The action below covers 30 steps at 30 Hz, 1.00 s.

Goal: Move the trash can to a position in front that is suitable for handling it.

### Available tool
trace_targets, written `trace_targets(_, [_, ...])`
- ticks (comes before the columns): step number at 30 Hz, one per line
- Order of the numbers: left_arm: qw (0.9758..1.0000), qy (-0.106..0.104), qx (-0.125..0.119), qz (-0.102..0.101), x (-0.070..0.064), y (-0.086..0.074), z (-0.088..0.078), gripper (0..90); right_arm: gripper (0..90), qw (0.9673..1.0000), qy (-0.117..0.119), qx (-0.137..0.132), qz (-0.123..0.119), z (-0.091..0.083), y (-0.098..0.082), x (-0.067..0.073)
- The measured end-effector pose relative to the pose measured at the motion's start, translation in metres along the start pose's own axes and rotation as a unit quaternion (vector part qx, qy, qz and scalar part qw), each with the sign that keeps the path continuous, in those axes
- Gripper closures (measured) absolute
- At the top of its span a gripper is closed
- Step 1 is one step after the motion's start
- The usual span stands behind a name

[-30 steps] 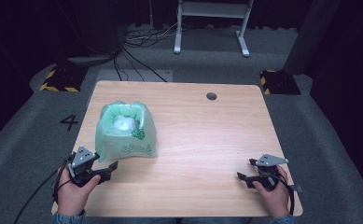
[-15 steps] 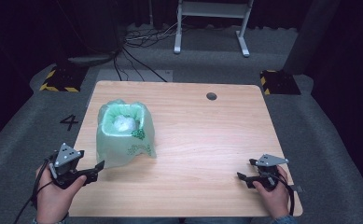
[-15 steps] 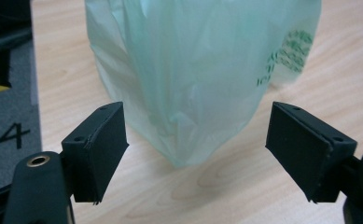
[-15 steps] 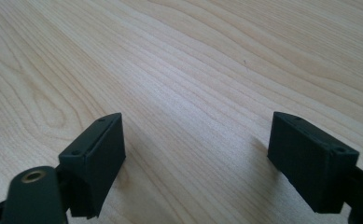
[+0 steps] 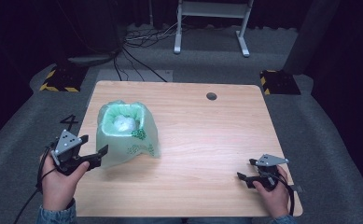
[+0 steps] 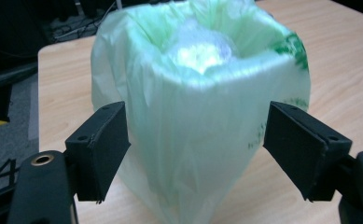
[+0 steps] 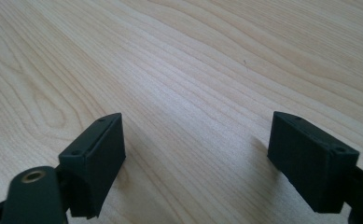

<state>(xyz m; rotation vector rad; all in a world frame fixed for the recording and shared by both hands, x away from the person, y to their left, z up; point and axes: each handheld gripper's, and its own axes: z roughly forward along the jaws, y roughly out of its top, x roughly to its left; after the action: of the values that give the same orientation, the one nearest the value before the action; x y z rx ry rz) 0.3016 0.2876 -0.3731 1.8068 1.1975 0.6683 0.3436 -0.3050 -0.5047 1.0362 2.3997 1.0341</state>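
Scene: a person sits at a light wooden bench and holds a two-finger gripper in each hand.
Green bag: a pale green, see-through plastic bag stands upright on the left half of the bench, its mouth open to the top. Green print marks its right side.
Bag contents: something white and crumpled lies inside; its kind cannot be told.
Left gripper: the left gripper is at the bench's left edge, just beside the bag's lower left corner, pointing right toward it. A grey three-cornered plate sits on top of it.
Left fingers: spread wide. In the left gripper view the bag stands between and beyond the two black fingers; whether they touch the plastic cannot be told.
Right gripper: the right gripper rests low near the bench's front right corner, well apart from the bag, pointing left.
Right fingers: spread wide, holding nothing; bare wood grain lies between them.
Bench detail: a small round hole sits near the far edge.
Floor: grey carpet surrounds the bench.
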Motion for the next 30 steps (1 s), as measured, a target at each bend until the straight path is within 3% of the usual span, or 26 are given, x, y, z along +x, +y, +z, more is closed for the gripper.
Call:
trace_targets(4, [0.9997,0.006,-0.022,-0.014,0.011,0.005,0.014,22.1,18.6,1.0000,0.000,0.000,0.000,0.000,0.000,0.000])
trace_targets(8, [0.9994,0.020,-0.017,-0.020,0.018,0.008,0.027,24.6,18.6,1.0000,0.000,0.000,0.000,0.000,0.000,0.000])
trace_targets(12, [0.9989,0.005,-0.022,-0.040,0.022,0.010,0.033,25.2,18.6,1.0000,0.000,0.000,0.000,0.000,0.000,0.000])
trace_targets(15, [0.9986,0.000,-0.027,-0.046,0.021,0.012,0.036,27.2,18.6,1.0000,0.000,0.000,0.001,0.000,0.000,0.000])
trace_targets(20, [0.9987,-0.003,-0.036,-0.036,0.018,0.018,0.038,28.1,18.6,1.0000,-0.001,0.000,0.001,0.000,0.000,0.000])
trace_targets(25, [0.9994,-0.007,-0.015,-0.029,0.017,0.021,0.052,29.3,18.6,1.0000,-0.001,0.000,0.002,0.000,0.000,0.000])
trace_targets(28, [0.9985,-0.025,-0.022,-0.044,0.013,0.020,0.060,31.2,18.6,1.0000,-0.001,0.000,0.002,0.000,0.000,0.000])
trace_targets(30, [0.9986,-0.019,-0.022,-0.045,0.010,0.021,0.063,30.9,18.6,1.0000,-0.001,0.000,0.002,0.000,0.000,0.000])
